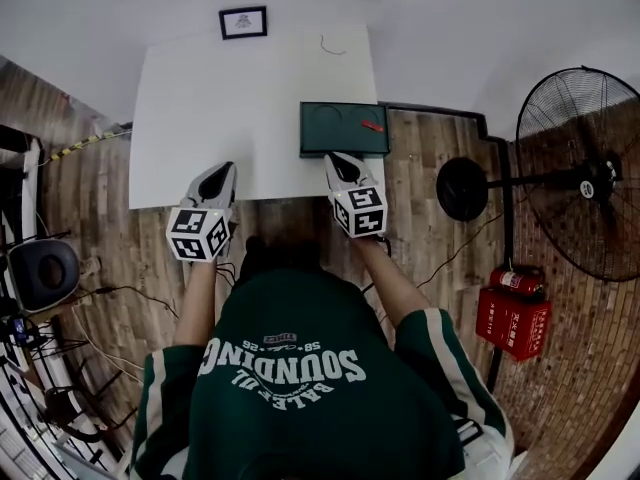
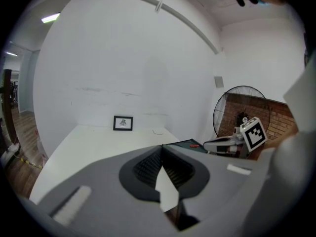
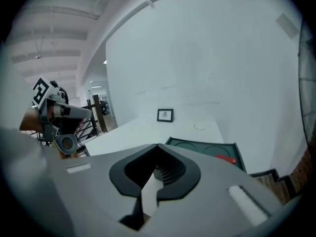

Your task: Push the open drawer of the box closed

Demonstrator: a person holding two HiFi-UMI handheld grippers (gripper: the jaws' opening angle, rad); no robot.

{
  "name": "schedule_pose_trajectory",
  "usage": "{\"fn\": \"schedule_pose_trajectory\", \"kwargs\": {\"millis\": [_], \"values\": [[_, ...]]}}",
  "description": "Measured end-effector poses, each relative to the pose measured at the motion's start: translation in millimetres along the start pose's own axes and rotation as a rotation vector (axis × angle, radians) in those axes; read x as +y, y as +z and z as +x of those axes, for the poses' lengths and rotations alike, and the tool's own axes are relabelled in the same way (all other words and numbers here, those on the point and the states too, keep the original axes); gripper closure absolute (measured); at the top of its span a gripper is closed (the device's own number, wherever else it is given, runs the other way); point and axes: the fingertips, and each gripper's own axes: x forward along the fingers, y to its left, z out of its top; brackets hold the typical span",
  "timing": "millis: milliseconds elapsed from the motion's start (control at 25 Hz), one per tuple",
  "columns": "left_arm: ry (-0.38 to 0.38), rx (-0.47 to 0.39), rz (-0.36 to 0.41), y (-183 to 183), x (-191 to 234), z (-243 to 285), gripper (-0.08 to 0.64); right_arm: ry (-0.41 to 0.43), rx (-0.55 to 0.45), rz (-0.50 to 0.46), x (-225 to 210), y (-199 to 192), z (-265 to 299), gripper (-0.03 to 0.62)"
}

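Observation:
A dark green box (image 1: pixel 344 128) lies at the right edge of the white table (image 1: pixel 220 98), with a small red thing (image 1: pixel 372 125) on its top face. I cannot make out a drawer on it. My right gripper (image 1: pixel 338 158) is shut and empty, its tips just at the box's near edge. The box (image 3: pixel 205 147) and the red thing (image 3: pixel 225 158) lie ahead of it and slightly to the right. My left gripper (image 1: pixel 222 168) is shut and empty over the table's front edge, well left of the box (image 2: pixel 190 144).
A small framed picture (image 1: pixel 243 22) stands at the table's far edge, with a thin cord (image 1: pixel 330 46) near it. A standing fan (image 1: pixel 580 173) and red fire extinguishers (image 1: pixel 513 313) are on the wooden floor at the right. A black stool (image 1: pixel 40 273) is at the left.

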Motion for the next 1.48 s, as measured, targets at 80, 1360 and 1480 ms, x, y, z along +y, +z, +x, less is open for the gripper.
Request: {"fn": "schedule_pose_trajectory", "kwargs": {"millis": [80, 1360, 1480], "values": [[0.002, -0.009, 0.008, 5, -2, -5, 0.508, 0.014, -0.038, -0.045, 10, 20, -9, 0.591], [-0.007, -0.050, 0.052, 18, -13, -16, 0.508, 0.058, -0.182, -0.054, 41, 74, -49, 0.591], [-0.005, -0.057, 0.054, 21, -12, -15, 0.508, 0.063, -0.183, -0.057, 41, 75, -46, 0.591]]}}
